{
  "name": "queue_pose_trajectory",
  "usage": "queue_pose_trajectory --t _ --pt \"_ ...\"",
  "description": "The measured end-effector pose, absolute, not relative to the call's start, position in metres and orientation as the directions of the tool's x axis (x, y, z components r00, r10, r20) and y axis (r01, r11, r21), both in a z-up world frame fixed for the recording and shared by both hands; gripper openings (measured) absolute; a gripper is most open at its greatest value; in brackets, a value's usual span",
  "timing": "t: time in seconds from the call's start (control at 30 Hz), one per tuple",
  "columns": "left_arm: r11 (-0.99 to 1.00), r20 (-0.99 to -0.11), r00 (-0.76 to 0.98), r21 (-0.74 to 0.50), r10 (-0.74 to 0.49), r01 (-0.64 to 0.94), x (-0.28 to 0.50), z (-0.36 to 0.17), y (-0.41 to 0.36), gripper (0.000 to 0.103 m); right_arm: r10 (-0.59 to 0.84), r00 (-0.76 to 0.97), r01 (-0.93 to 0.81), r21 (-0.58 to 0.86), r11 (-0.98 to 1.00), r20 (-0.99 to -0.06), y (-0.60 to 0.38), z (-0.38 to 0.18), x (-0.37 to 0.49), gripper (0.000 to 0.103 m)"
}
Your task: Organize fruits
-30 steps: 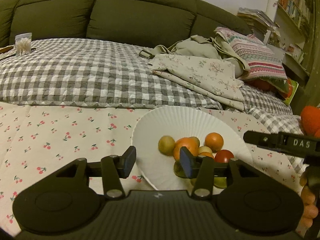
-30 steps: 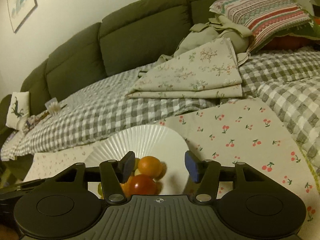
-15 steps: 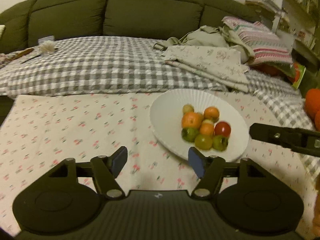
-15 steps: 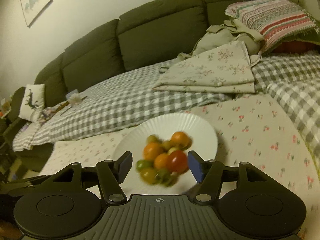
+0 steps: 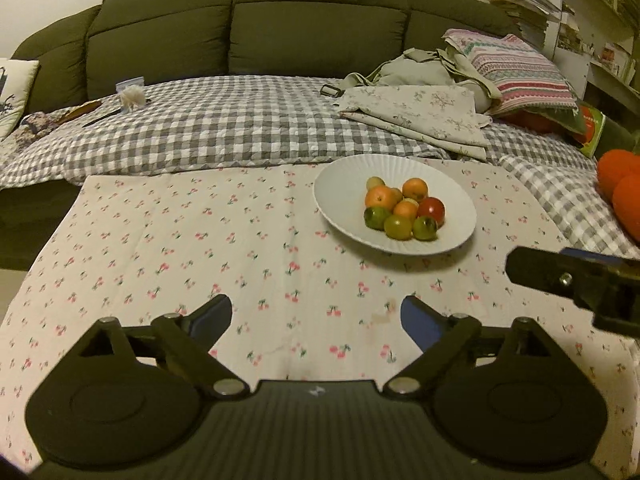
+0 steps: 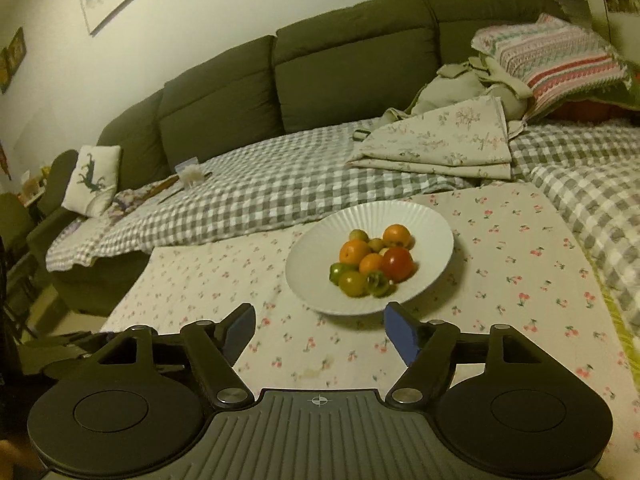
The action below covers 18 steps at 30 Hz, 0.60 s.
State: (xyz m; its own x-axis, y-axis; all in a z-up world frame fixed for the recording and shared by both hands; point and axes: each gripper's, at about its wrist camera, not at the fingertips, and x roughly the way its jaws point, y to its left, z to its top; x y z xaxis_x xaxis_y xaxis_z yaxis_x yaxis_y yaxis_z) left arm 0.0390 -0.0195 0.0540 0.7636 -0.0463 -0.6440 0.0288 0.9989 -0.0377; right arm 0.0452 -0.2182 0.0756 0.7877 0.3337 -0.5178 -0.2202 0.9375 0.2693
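My right gripper (image 6: 320,330) hangs above the cherry-print cloth (image 6: 500,280), its blue-padded jaws spread apart and just now opening wider, with nothing between them. Just beyond the tips sits a white ribbed plate (image 6: 432,240) holding a small heap of fruit: three oranges (image 6: 354,252), a red tomato (image 6: 398,264), and several green and yellowish ones (image 6: 352,283) at the near edge. Behind the cloth lies a grey checked blanket (image 6: 260,196), with folded floral fabric (image 6: 444,140) on it and a striped pillow (image 6: 556,56) further right. A dark green sofa (image 6: 352,72) backs everything.
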Motion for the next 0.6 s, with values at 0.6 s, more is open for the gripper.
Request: queue_pose_trajectory --t 0.6 --pt "0.999 -0.65 0.76 -0.04 -0.009 -0.022 0.019 0.038 -0.008 0.102 0.265 0.81 -0.17 0.224 0.96 -0.523 -0.214 0.062 0.006 0.103"
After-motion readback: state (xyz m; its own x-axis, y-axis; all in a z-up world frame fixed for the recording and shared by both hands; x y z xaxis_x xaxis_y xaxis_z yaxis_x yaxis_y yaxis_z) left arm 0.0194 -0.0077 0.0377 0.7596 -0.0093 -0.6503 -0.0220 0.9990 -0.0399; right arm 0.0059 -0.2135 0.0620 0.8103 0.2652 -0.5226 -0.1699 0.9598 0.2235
